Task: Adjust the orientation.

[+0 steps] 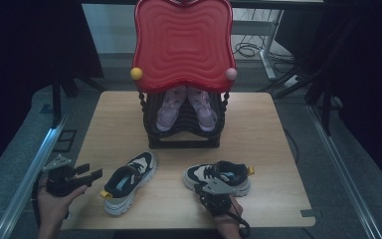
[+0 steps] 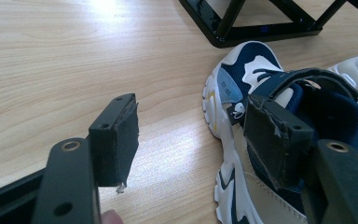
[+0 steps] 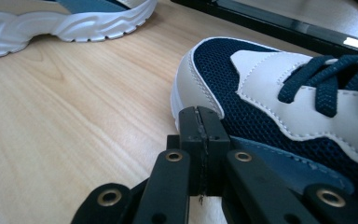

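Two navy, white and beige sneakers lie on the desk [image 1: 129,104] in front of a black shoe rack [image 1: 184,124], which already carries a pair of pink sneakers [image 1: 186,107] under its red top [image 1: 183,45]. Judging by that, the work in hand is racking the second pair, and it has barely begun: neither shoe has been lifted yet.

The left gripper [image 1: 82,174] hovers with its jaws wide apart and empty. The left sneaker [image 1: 129,181] lies just ahead of them and slightly to one side; in the left gripper view its heel collar sits right behind one pad [image 2: 279,140], while the other pad has bare desk beyond it.

The right gripper [image 1: 214,191] has its jaws pressed fully together, gripping nothing. The right sneaker [image 1: 220,178] is immediately beyond and beside the jaw tips, whose closed pads sit at the shoe's side, near the toe; whether they touch it is hard to tell.

What remains: take hold of each sneaker, carry both to the rack beyond the jaws, and set them down there.
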Motion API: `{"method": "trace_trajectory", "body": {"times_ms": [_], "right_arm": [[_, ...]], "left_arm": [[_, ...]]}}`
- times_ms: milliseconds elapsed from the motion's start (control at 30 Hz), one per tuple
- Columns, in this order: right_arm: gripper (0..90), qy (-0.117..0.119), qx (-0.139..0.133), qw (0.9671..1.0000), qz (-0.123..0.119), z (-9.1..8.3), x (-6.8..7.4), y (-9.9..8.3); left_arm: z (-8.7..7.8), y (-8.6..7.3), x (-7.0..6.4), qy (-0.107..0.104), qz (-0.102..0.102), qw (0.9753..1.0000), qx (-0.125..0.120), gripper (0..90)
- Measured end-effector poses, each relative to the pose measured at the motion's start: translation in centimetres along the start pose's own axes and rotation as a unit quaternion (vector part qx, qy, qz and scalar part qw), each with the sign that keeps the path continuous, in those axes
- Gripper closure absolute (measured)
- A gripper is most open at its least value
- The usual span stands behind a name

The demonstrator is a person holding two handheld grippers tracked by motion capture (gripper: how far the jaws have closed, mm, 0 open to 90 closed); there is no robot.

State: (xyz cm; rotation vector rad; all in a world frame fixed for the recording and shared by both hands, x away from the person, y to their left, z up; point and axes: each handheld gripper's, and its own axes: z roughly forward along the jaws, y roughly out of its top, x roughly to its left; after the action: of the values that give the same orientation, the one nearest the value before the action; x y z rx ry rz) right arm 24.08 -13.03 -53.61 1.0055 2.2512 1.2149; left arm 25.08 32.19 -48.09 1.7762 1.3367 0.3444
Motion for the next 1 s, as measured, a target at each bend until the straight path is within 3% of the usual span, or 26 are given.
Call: {"method": "trace_trajectory", "body": {"times_ms": [233,567,867,1000], "right_arm": [[90.0,-0.005,-0.001,1.0000,0.001,0.8,-0.1,0.4],[90.0,0.012,-0.007,0.9998,0.011,0.3,-0.3,0.6],[90.0,0.044,-0.056,0.9968,0.036,-2.9,-1.4,2.3],[90.0,0.041,-0.085,0.9948,0.040,-4.6,-2.6,3.7]], "left_arm": [[-0.1,0.0,0.2,0.002,-0.002,1.0000,-0.001,35.7],[-0.1,0.0,0.1,0.001,0.000,1.0000,-0.001,35.7],[0.1,0.0,0.0,0.001,0.001,1.0000,0.002,35.7],[0.0,0.0,0.0,0.002,0.001,1.0000,0.000,35.7]]}}
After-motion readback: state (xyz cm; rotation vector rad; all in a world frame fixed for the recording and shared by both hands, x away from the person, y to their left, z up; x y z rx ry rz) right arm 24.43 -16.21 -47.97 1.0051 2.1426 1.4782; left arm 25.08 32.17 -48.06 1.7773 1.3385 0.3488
